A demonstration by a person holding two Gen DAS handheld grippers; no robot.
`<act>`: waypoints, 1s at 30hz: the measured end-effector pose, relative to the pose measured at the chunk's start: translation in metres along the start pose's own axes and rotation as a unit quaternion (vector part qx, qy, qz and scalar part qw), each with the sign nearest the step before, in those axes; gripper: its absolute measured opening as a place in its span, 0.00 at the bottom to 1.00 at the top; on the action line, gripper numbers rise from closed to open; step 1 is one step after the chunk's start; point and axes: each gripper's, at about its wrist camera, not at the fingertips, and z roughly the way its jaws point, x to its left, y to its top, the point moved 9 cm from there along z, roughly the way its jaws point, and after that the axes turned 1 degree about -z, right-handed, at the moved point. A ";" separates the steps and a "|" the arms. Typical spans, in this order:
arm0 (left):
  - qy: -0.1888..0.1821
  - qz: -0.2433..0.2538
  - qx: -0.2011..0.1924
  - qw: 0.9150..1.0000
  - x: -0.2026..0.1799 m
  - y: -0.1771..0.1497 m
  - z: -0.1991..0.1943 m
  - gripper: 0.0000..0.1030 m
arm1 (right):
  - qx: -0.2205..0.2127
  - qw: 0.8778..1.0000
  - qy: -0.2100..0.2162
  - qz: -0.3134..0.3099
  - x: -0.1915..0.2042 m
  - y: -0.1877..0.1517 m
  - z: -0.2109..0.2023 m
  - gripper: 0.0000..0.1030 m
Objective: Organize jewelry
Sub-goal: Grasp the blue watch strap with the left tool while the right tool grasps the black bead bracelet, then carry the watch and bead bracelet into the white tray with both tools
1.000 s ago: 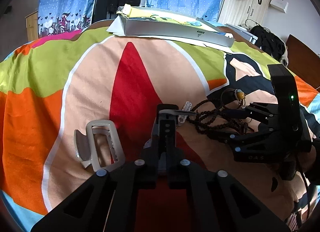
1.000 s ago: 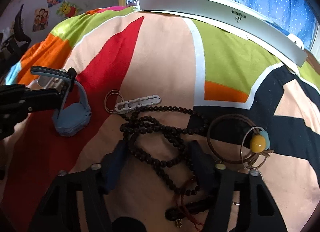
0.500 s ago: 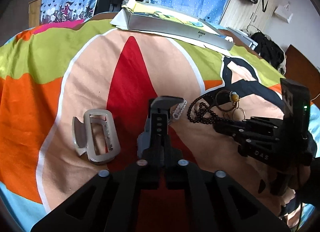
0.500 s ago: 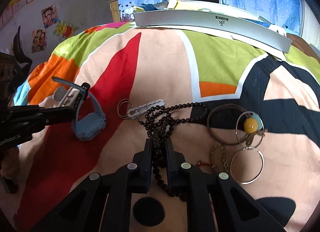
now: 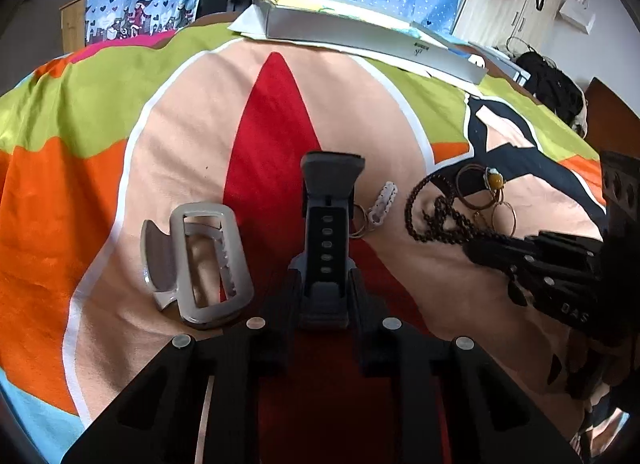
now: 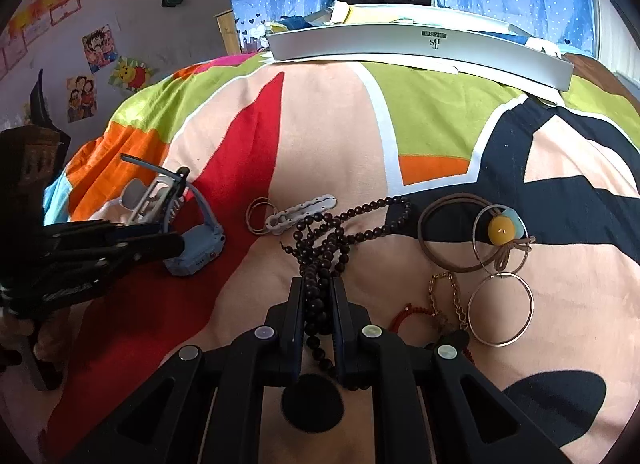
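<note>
Left gripper (image 5: 324, 296) jaws flank the watch (image 5: 326, 240), seemingly touching; hair claw (image 5: 200, 260) beside.

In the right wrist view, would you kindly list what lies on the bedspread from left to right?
Blue watch held by the left gripper → thin ring pair → white clip → dark bead necklace in the right gripper → gold chain → yellow bead hair tie.

Bedspread (image 6: 328, 135): matt woven cloth, soft nap noted. Beaded necklace (image 6: 320, 240): dark, wood-like beads with a dull sheen. Hoop earring (image 6: 501, 308): thin polished metal, glossy. Hair claw clip (image 5: 200, 260): smooth pale plastic, semi-gloss. Watch (image 5: 326, 240): strap recorded as matt rubbery plastic. Both claws, left (image 5: 320, 296) and right (image 6: 316, 316): matt black plastic.
</note>
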 end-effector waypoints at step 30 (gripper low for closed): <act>-0.043 -0.030 -0.109 0.993 -0.037 0.191 -0.063 0.17 | -0.119 0.992 0.026 -0.025 -0.032 0.198 -0.106 0.11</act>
